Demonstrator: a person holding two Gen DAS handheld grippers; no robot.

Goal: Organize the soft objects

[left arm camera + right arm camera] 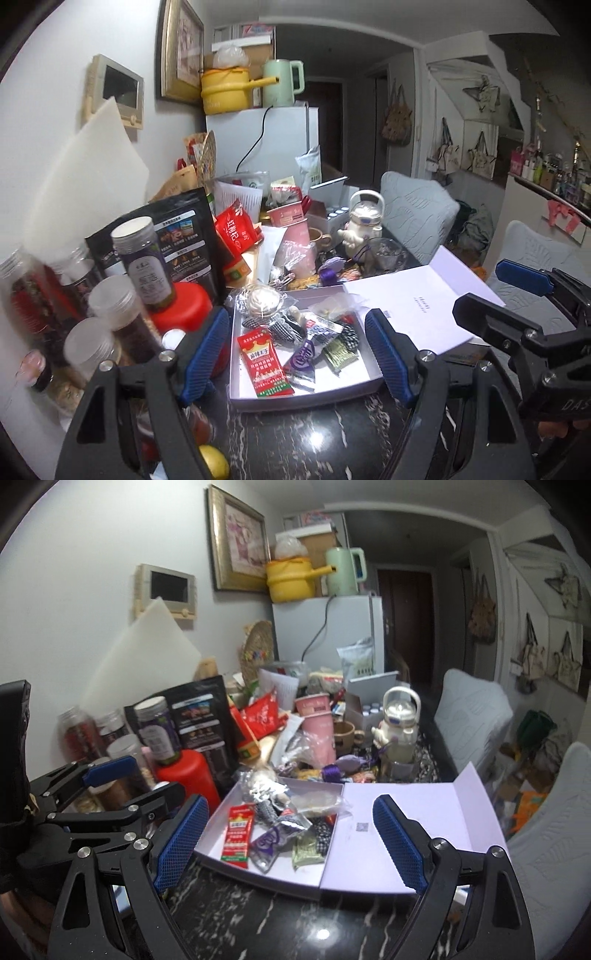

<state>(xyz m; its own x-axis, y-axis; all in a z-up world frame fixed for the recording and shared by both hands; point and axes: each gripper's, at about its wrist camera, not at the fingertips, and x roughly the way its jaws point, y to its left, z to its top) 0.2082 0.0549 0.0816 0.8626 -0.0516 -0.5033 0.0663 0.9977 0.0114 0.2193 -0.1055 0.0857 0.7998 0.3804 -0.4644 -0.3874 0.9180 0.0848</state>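
The left wrist view alone shows a yellow lemon [214, 461] at the near edge of the dark marble table [314, 443], and a clear glass cup [386, 254] beside the white teapot [364, 218]. The right wrist view alone shows a QR code [360, 827] printed on the open lid [406, 812] of the white box [236, 864], and a woven fan [258, 646] against the fridge [325, 627].

Writing: the red sachet [264, 363] carries white Chinese characters too small to read surely; the lid has a fine line of print that cannot be made out.

The soft packets, among them the red sachet, a purple wrapper [303, 354], a green packet [340, 354] and checked fabric pieces [288, 328], lie inside the box, near the table's front edge.

The left gripper [295, 354] hovers with jaws apart, the box contents seen between its fingers, nothing gripped. The right gripper [288, 842] stands wide apart too, empty, framing the box's right half and the lid.
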